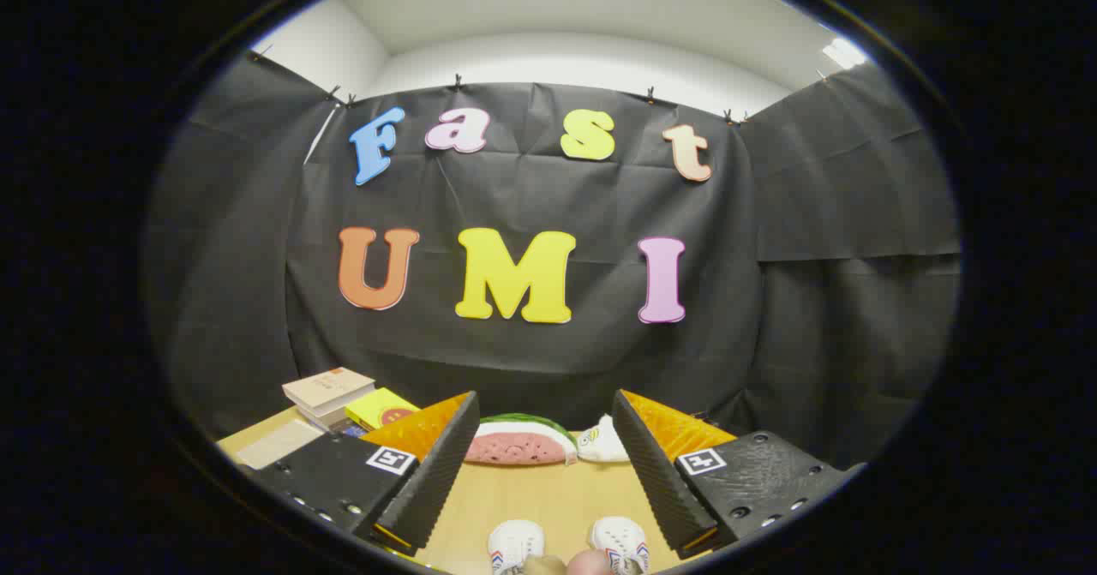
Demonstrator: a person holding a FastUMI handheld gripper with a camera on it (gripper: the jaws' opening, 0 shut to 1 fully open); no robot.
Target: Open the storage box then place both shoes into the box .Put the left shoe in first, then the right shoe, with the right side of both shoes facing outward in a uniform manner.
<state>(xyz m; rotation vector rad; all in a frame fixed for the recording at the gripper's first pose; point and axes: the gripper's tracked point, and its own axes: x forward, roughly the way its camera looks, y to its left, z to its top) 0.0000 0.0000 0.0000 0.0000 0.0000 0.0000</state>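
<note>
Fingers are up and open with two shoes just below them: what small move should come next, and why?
Probably tip the gripper down toward the table. Its fingers stand open and hold nothing, pointed at the booth wall, while the two white shoes lie low between them. No storage box is in sight to open, so a lower look seems needed first.

Cloth-walled recording booth (531, 344), wooden table (531, 498)

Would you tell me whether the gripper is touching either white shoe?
Apart. In the gripper view, the open gripper has bare table between its fingers, clear of both white shoes.
</note>
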